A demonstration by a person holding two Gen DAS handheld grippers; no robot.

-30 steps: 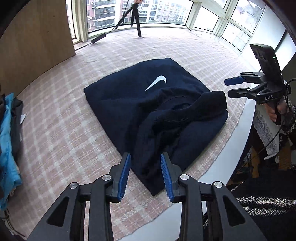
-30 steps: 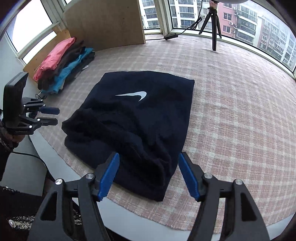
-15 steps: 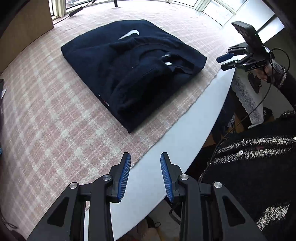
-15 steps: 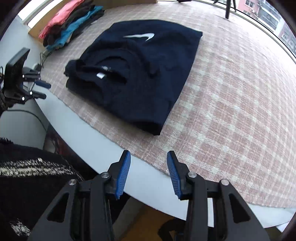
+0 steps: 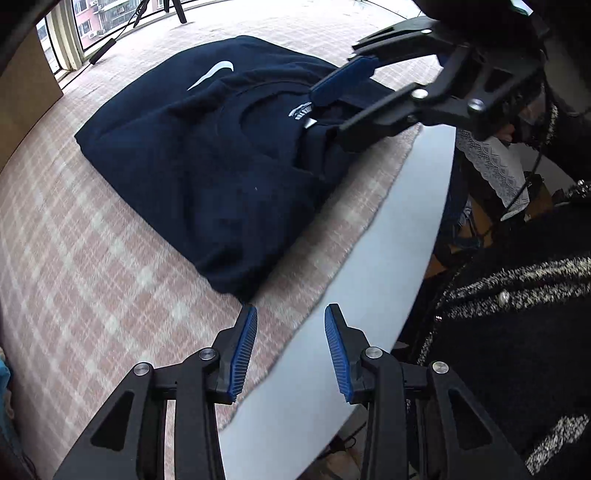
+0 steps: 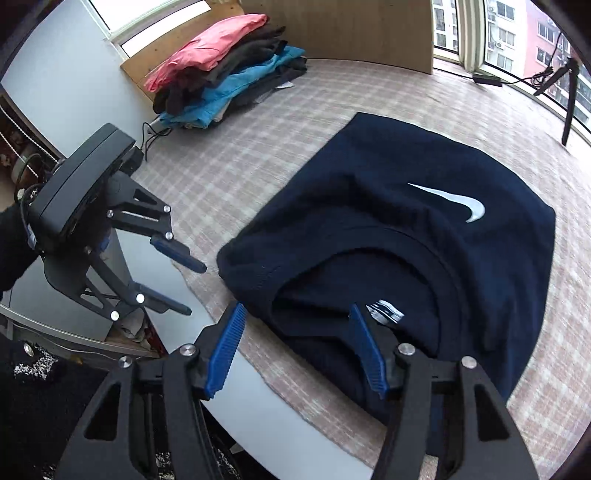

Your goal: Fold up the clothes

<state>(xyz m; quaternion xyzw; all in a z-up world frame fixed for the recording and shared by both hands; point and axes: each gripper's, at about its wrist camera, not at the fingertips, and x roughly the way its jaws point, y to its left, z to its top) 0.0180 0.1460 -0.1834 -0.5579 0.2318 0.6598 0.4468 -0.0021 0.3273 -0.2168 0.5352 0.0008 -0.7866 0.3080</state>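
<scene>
Folded navy sweatshirt (image 6: 424,236) at the table's near edge, by the bay windows (image 6: 509,33)

It lies on a pink plaid cloth (image 5: 74,258) over the white table (image 5: 388,258). The right gripper (image 6: 299,347) is opening over the collar, its pads not pressing; the left gripper (image 5: 291,350) is opening, empty, above the cloth's edge. Stacked clothes (image 6: 221,74) sit at the far corner.

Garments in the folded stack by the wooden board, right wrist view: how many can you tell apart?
3 at least: a pink garment on top, a dark one under it, a blue one below. More may be hidden in the stack.
</scene>
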